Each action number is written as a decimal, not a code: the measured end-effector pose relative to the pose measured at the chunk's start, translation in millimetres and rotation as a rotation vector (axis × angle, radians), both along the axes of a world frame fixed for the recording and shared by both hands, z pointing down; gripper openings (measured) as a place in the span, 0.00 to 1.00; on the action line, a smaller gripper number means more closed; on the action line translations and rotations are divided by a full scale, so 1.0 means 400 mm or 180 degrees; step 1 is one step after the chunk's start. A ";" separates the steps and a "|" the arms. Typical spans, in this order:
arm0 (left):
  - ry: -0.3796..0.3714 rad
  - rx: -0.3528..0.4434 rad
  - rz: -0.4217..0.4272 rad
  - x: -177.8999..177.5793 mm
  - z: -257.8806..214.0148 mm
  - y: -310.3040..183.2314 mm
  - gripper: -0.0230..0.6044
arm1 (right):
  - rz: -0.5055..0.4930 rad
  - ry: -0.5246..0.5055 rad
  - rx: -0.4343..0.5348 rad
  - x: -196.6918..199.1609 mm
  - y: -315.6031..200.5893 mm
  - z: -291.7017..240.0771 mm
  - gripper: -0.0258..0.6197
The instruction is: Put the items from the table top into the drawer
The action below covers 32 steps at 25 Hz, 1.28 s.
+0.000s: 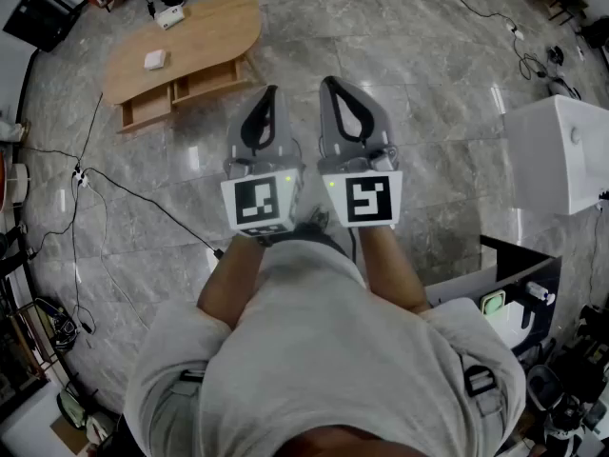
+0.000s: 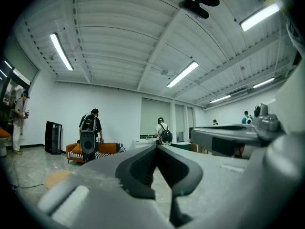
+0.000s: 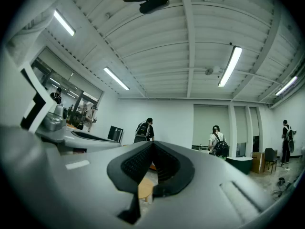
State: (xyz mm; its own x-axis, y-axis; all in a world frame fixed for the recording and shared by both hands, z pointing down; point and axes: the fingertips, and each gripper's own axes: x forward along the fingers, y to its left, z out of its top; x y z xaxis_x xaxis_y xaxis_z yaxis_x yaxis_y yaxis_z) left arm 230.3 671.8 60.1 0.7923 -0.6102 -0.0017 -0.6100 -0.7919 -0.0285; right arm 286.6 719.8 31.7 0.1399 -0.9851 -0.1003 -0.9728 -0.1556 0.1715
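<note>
Up at the far left of the marble floor stands the wooden counter (image 1: 205,29), with 2 drawers (image 1: 145,110) pulled out beneath its top. On it lie a flat white pad (image 1: 154,60) and a small white box (image 1: 171,15), apart. Both look light and rigid; each probably wants a pinch across its narrow sides. Left claw (image 1: 270,91) and right claw (image 1: 333,82) are pressed together, empty, well away from the counter.

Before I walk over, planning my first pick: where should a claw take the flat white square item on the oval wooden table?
Probably across two opposite edges, from above: the flat white square item lies low on the oval wooden table, bare wood all round it.
</note>
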 end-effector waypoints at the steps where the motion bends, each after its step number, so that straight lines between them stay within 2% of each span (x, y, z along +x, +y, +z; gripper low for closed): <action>1: 0.0001 -0.0005 -0.0001 0.005 0.001 -0.001 0.07 | -0.0003 0.0010 -0.0004 0.005 0.000 0.000 0.05; 6: -0.0052 -0.0032 0.0014 0.040 0.020 0.016 0.07 | -0.0007 0.0015 -0.0018 0.038 0.016 0.010 0.05; 11: -0.0087 0.0076 -0.0007 0.065 0.006 0.014 0.07 | 0.0011 0.0057 0.0052 0.063 0.018 0.009 0.05; 14: -0.0092 0.0067 -0.0032 0.078 0.007 0.008 0.07 | 0.0019 0.0161 -0.0015 0.075 0.004 0.018 0.05; 18: -0.0111 0.0064 -0.0065 0.093 0.009 -0.019 0.07 | 0.0014 0.0093 -0.0042 0.091 -0.035 0.023 0.05; 24: -0.0101 -0.0034 -0.0194 0.087 0.039 -0.157 0.07 | -0.0066 0.0007 -0.0154 0.109 -0.160 0.052 0.05; 29: -0.0021 -0.0163 -0.0337 0.083 0.062 -0.347 0.07 | -0.0121 0.0023 -0.0234 0.122 -0.328 0.067 0.05; 32: 0.0040 -0.0153 -0.0351 0.098 0.044 -0.442 0.07 | -0.0147 0.0044 -0.0262 0.139 -0.428 0.049 0.05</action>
